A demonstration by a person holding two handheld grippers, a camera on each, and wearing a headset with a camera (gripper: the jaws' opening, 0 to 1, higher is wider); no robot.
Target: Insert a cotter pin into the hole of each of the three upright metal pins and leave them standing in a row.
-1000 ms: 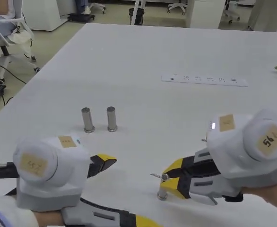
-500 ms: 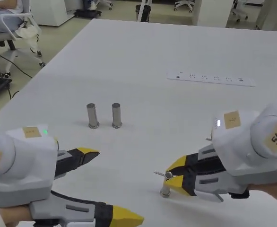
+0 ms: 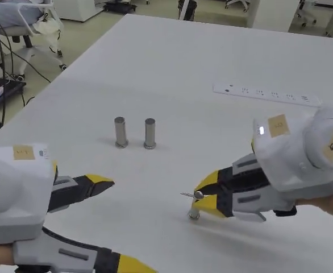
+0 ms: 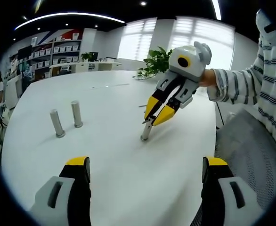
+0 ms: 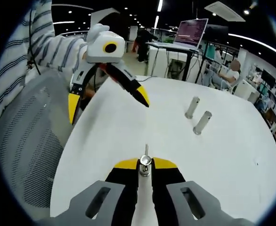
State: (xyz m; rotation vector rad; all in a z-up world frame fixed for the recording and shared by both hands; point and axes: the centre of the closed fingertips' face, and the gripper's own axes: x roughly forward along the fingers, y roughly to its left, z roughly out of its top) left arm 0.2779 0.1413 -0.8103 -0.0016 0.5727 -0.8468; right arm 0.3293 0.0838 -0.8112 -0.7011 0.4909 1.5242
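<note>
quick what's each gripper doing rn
Left gripper: open, holding nothing.
Right gripper: shut on the metal pin, cotter pin poking out its top.

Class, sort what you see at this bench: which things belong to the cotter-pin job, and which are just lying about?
Belong to the job:
- two upright metal pins, side by side
- third metal pin, with a cotter pin at its top
- right tongs, shut on that pin
- left tongs, open

Just lying about:
- power strip
- potted plant
</note>
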